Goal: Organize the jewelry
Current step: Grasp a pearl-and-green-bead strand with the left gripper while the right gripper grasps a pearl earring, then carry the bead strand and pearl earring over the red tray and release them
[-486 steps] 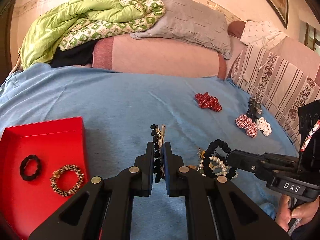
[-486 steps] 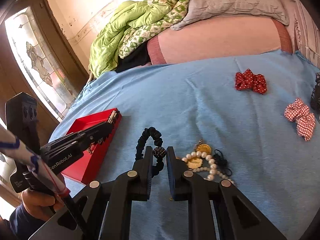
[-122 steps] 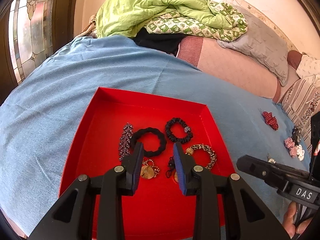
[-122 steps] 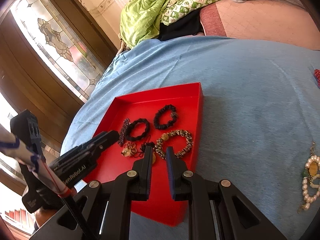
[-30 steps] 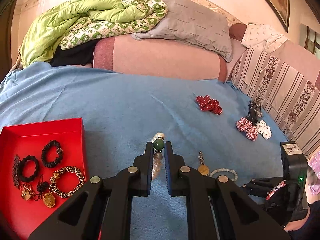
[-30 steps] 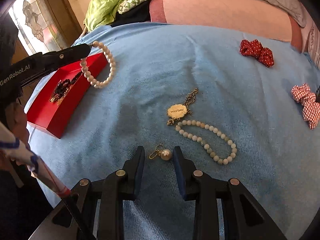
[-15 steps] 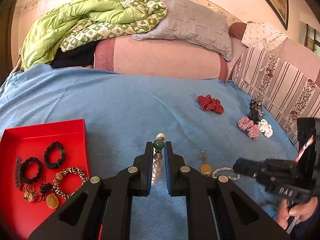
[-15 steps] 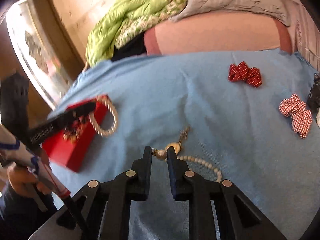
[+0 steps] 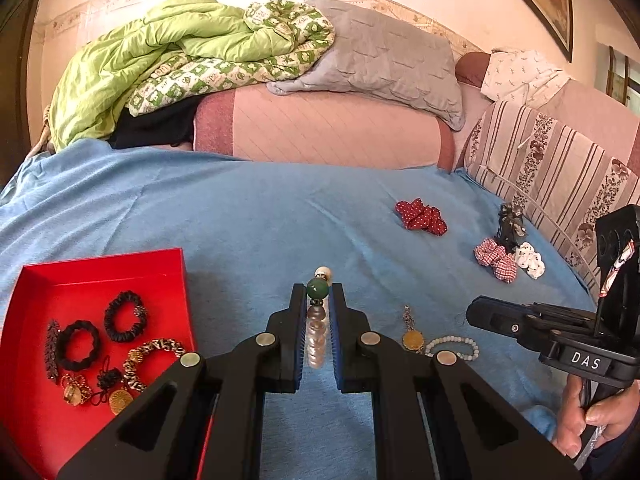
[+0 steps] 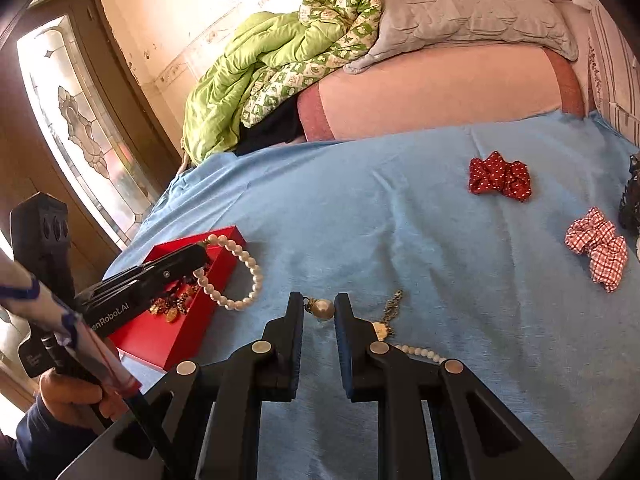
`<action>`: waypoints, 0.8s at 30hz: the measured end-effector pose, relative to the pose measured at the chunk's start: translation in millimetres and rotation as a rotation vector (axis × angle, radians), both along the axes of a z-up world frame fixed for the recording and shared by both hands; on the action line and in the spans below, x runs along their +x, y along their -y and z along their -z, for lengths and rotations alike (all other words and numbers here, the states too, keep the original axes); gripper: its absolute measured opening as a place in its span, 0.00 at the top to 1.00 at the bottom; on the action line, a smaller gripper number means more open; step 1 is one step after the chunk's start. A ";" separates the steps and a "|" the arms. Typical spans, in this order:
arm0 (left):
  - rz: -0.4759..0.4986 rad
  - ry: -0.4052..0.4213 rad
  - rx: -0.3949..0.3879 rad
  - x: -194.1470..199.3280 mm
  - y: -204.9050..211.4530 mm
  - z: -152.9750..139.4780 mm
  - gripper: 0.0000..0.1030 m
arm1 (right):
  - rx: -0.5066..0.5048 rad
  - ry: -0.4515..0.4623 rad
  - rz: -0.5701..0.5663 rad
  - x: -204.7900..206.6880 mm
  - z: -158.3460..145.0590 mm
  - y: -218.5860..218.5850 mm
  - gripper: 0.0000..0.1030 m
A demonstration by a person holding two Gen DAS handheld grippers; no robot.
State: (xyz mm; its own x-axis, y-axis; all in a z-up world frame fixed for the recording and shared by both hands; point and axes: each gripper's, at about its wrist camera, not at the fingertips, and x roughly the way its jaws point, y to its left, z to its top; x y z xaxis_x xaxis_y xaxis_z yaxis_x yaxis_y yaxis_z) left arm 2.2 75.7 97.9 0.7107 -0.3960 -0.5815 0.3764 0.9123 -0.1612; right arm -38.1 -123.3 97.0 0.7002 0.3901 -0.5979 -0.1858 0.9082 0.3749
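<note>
My left gripper is shut on a pearl bracelet with a green bead. In the right wrist view that bracelet hangs in a loop from the left gripper over the corner of the red tray. My right gripper is shut on a pearl charm with a small gold clasp, held above the blue bedspread. A gold pendant on a chain and a pale bead bracelet lie on the spread below. The red tray holds several hair ties and gold pieces.
A red dotted scrunchie, a checked scrunchie, a white one and a dark clip lie at the right. Pillows and a green quilt line the far side. A glazed door stands left.
My right gripper closed on the pearl charm and lifted it off the bedspread. The left gripper kept still, holding the pearl bracelet.
</note>
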 end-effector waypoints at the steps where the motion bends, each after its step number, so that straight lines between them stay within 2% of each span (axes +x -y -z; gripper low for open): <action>1: -0.001 0.003 0.001 -0.6 -1.2 -0.7 0.90 | 0.001 0.000 0.001 0.2 -0.2 -1.6 0.84; 12: -0.035 0.023 -0.015 -5.9 -27.8 -7.4 0.90 | 0.018 0.004 -0.018 7.2 -0.3 -28.7 0.84; 24: -0.097 0.050 -0.073 -18.1 -79.9 -19.6 0.90 | 0.012 -0.003 -0.057 9.2 2.8 -63.4 0.84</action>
